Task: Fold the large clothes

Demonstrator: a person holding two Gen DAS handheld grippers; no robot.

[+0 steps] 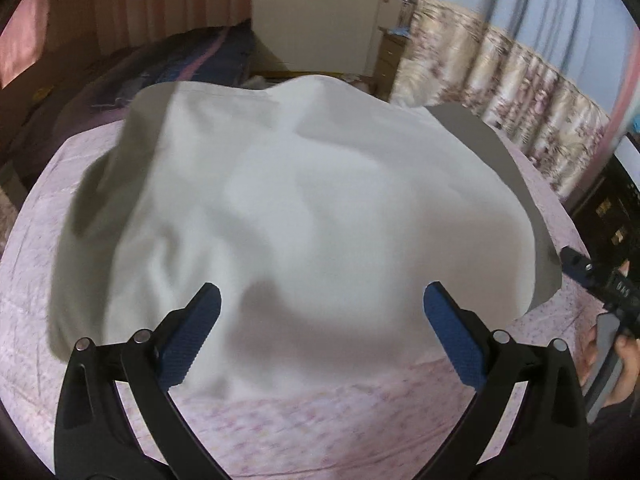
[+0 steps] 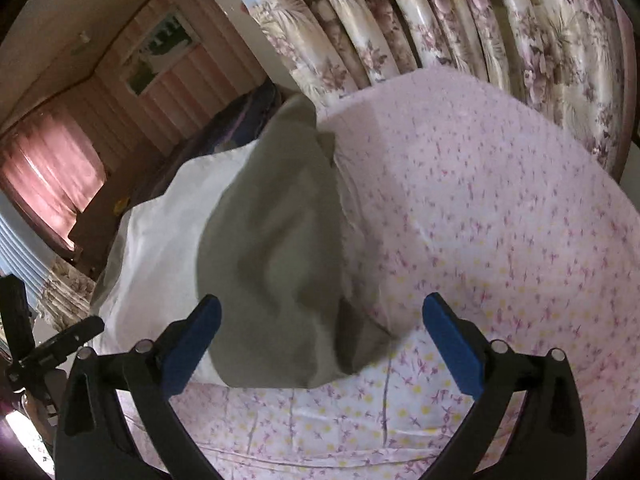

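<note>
A large white garment (image 1: 280, 208) lies rumpled on a bed with a pink flowered sheet (image 1: 320, 420). My left gripper (image 1: 322, 300) hovers over its near edge, open, nothing between its blue pads. In the right wrist view the same garment (image 2: 272, 248) shows a grey shaded fold with a white part to its left. My right gripper (image 2: 322, 312) stands open above the garment's near corner, and the cloth lies loose between the fingers without being pinched. The right gripper's tip (image 1: 580, 268) also shows at the far right of the left wrist view, held by a hand (image 1: 624, 364).
Flowered curtains (image 2: 460, 32) hang past the far side of the bed. A dark purple blanket (image 1: 192, 64) lies at the bed's head, with a white cabinet (image 1: 320, 12) behind. Bare sheet (image 2: 500, 208) spreads to the right of the garment. The left gripper's tip (image 2: 76, 332) shows at left.
</note>
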